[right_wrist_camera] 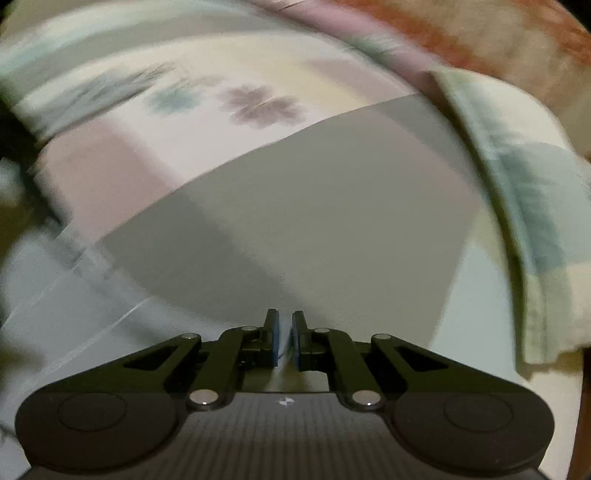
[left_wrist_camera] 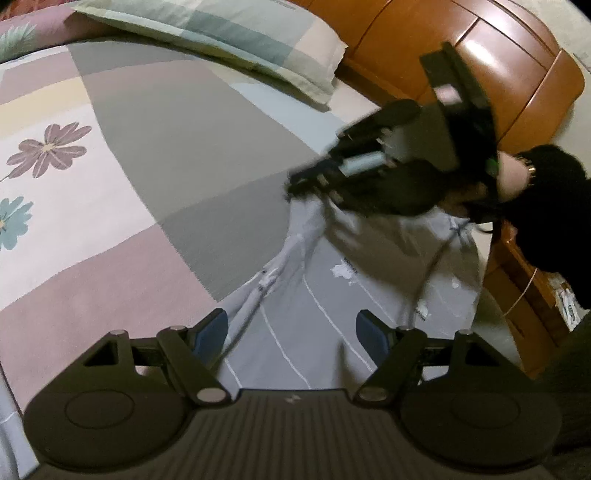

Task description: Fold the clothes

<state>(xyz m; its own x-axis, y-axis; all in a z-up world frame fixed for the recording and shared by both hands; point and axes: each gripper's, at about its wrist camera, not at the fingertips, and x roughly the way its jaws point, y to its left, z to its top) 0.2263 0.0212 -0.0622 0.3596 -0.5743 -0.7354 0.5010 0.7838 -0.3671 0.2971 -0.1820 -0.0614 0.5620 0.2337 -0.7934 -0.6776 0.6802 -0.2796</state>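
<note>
A pale grey garment (left_wrist_camera: 351,288) with thin white lines lies on the bed, one edge pulled up into a peak. My left gripper (left_wrist_camera: 291,326) hangs open just above it, and a raised fold runs past its left blue pad (left_wrist_camera: 212,332). My right gripper (left_wrist_camera: 299,184) appears blurred in the left wrist view, at the top of that lifted peak. In the right wrist view my right gripper (right_wrist_camera: 284,321) has its jaws almost together, pinching a thin strip of the pale cloth. More of the garment (right_wrist_camera: 55,295) trails off blurred at the lower left.
The bedsheet (left_wrist_camera: 110,166) is patchwork grey, pink and white with printed flowers. A checked pillow (left_wrist_camera: 229,33) lies at the head of the bed by a wooden headboard (left_wrist_camera: 480,48). A hand (left_wrist_camera: 513,177) in a black sleeve holds the right gripper.
</note>
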